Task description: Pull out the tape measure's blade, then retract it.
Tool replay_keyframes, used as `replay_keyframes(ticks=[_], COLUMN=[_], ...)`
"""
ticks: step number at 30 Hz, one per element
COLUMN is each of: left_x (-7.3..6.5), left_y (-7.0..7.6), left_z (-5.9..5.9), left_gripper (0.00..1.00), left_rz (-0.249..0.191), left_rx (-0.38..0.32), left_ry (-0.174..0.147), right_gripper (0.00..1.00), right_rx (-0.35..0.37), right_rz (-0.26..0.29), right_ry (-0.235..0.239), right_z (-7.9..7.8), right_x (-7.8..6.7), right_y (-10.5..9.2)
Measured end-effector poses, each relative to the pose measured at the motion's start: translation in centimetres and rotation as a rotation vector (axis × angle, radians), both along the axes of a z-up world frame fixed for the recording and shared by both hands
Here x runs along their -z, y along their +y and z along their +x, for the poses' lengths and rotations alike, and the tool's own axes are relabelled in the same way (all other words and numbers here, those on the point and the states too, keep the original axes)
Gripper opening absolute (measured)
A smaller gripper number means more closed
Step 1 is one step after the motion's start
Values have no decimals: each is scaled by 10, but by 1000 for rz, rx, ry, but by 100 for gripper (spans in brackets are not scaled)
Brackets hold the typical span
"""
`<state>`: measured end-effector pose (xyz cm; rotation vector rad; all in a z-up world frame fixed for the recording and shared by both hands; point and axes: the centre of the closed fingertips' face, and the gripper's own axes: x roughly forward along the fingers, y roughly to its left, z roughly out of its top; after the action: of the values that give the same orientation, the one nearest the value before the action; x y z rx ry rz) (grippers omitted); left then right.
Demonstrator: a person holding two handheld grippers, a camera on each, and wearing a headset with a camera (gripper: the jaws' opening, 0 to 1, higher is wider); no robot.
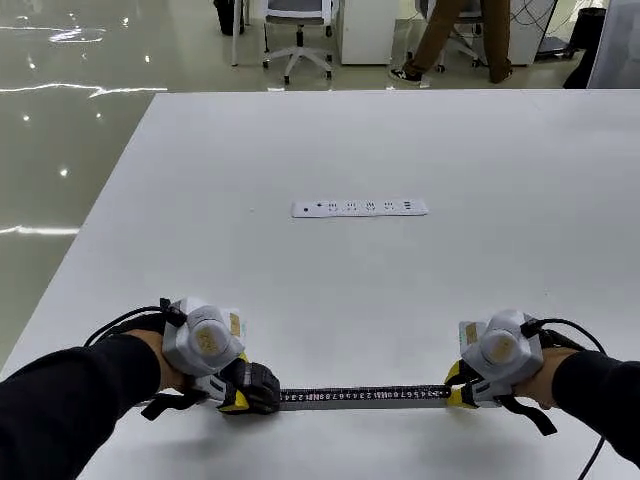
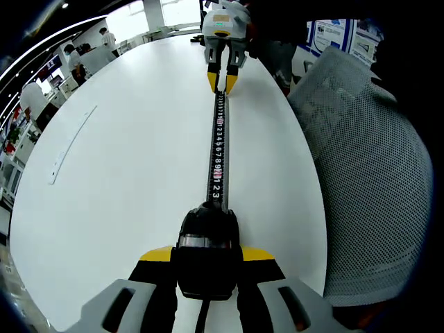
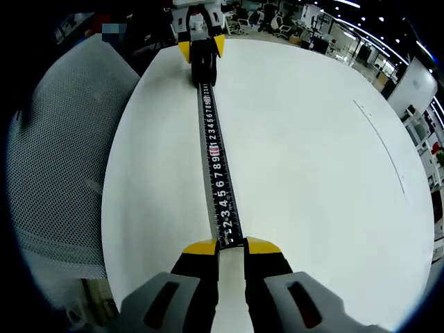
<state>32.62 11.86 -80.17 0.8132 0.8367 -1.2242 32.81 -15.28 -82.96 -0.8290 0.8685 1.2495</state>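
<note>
Both grippers on tape measure (extended)

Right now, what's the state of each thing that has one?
left gripper: shut on tape measure case.
right gripper: shut on blade at its tip.
blade: pulled out, straight, spanning from case to right gripper.
tape measure case: clamped, blade extended from it.
power strip: lying flat, nothing plugged in.
</note>
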Motion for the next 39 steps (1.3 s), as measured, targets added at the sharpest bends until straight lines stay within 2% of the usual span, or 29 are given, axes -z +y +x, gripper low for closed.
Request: replay_keyframes(ticks=[6,8,9,10,12,13,14,15,16,17,18,19,20,21,22,24,25,26,27,28,29,30,31,32,33,34,36,38,39], left_x=[-1,-4,-6,-7,-12,-14,-18,-20,-18,-15,-14,-13,-18,-21,-25,-34,-40,-47,-59,-62,-61,-63,-67,-71,-71,-72,-72,-73,-74], left_y=[-1,-3,-4,1,10,14,19,24,32,39,45,59,62,67,78,92,98,103,111,115,117,123,125,125,126,127,129,130,133], left_z=[0,1,1,3,10,9,5,1,-6,-10,-12,-24,-29,-33,-39,-51,-57,-58,-60,-64,-71,-78,-79,-85,-88,-92,-98,-100,-98], left_gripper=[30,31,32,33,40,43,48,58,68,83,98,97,98,100,100,100,100,100,100,100,100,100,100,100,100,100,100,100,100], left_rz=[-13,-62,-94,-108,-143,-167,-217,-253,-283,-298,-331,-301,-383,-419,-452,-522,-539,-561,-576,-577,-572,-563,-570,-595,-598,-588,-585,-591,-603], left_rx=[-3,-28,-72,-127,-200,-246,-328,-382,-449,-509,-581,-622,-656,-691,-738,-818,-828,-835,-818,-838,-859,-881,-893,-902,-904,-900,-900,-896,-901], left_ry=[-7,-18,-15,-26,-97,-103,-88,-75,-47,-28,-27,4,-9,-22,-48,-52,-74,-125,-213,-219,-192,-187,-202,-182,-172,-180,-168,-176,-178], right_gripper=[11,12,16,21,34,38,41,47,53,60,69,74,78,85,89,92,92,94,96,98,100,100,100,100,100,100,100,100,100], right_rx=[-29,28,48,83,140,181,255,299,370,410,451,484,527,554,607,655,649,649,650,661,682,697,706,738,761,788,800,805,803], right_rz=[-2,5,9,21,63,91,146,171,178,188,208,230,236,244,272,312,323,322,321,339,363,382,390,395,393,406,421,412,402], right_ry=[-39,-44,-37,-39,-57,-57,-61,-59,-83,-111,-137,-149,-159,-175,-187,-172,-190,-194,-186,-174,-161,-159,-176,-204,-210,-198,-220,-217,-231], right_z=[1,3,1,0,-2,-4,-5,-7,-7,-6,-7,-9,-16,-19,-26,-44,-50,-57,-69,-75,-80,-87,-90,-92,-95,-101,-108,-115,-120], right_x=[1,1,1,1,-3,-7,-11,-14,-17,-20,-23,-27,-30,-33,-40,-45,-49,-51,-53,-56,-60,-66,-71,-76,-78,-78,-82,-80,-80], right_y=[3,1,-1,-3,-6,-7,-7,-10,-19,-25,-29,-33,-41,-46,-52,-60,-63,-66,-71,-71,-72,-78,-85,-96,-103,-110,-118,-123,-126])
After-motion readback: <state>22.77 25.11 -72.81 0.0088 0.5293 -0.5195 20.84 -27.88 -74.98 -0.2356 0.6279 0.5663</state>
